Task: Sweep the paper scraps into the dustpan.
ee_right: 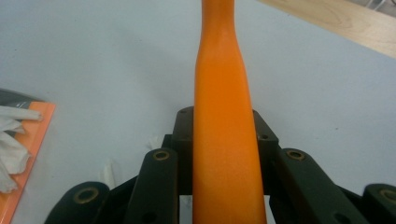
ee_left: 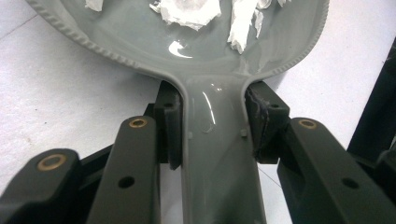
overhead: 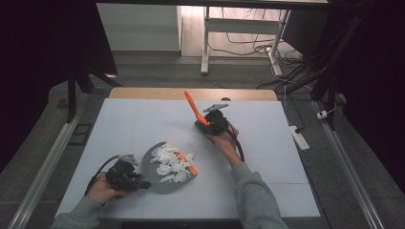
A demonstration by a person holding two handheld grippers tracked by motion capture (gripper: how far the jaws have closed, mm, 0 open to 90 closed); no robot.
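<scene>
Lying heaped on the grey pan (overhead: 160, 179) near the table's (overhead: 133, 124) front edge, white paper scraps (overhead: 169, 162) touch an orange slab (overhead: 187, 164). Its handle is pinched by the left gripper (overhead: 136, 180); farther back, the right gripper (overhead: 206, 125) clamps an orange tool handle (overhead: 195, 109).

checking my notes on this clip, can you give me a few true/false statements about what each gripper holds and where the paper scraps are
1. The left gripper is shut on the handle of the grey pan. True.
2. The right gripper is open with nothing in it. False: it is shut on an orange tool handle.
3. White paper scraps lie in the pan. True.
4. The orange handle lies flat on the table. False: in the high view it tilts up from the gripper.
5. A few scraps lie on the table outside the pan. True.
</scene>
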